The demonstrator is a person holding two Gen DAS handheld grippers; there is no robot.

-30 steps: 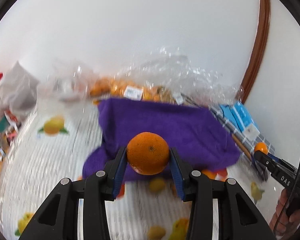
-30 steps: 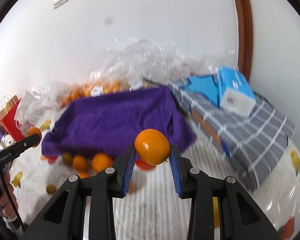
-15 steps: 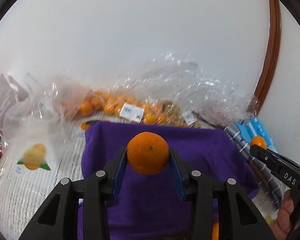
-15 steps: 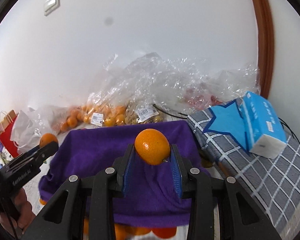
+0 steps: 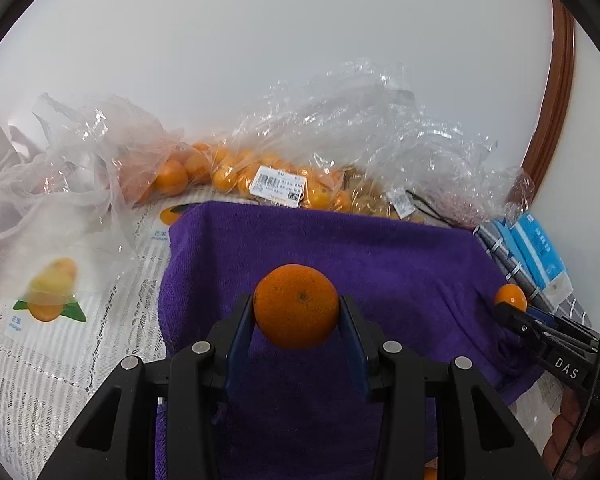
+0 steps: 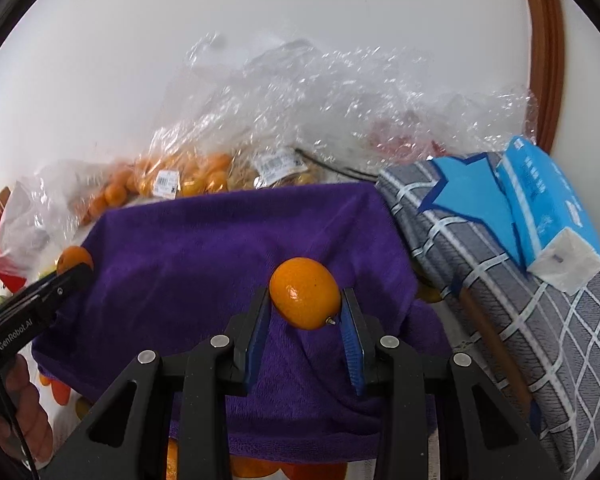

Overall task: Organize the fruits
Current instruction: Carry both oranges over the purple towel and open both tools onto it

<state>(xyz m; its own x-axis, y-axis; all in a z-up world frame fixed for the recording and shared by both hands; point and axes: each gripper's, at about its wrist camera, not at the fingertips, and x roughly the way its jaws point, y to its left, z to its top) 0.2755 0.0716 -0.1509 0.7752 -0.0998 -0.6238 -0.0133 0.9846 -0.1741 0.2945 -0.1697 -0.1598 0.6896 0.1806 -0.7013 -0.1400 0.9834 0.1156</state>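
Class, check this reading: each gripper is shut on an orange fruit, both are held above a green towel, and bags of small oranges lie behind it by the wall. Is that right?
Not quite: the towel is purple, not green, as the left wrist view shows. The rest holds: the left gripper grips an orange, the right gripper grips another orange, and bags of small oranges lie behind by the wall.

Purple towel (image 5: 380, 272): matt, napped cloth. Orange (image 5: 296, 306): dimpled, dull peel. Smaller orange (image 6: 305, 298): smoother, glossy peel. Bags (image 6: 320, 92): crinkled clear plastic, shiny. Checked cloth (image 6: 540, 320): grey woven fabric.
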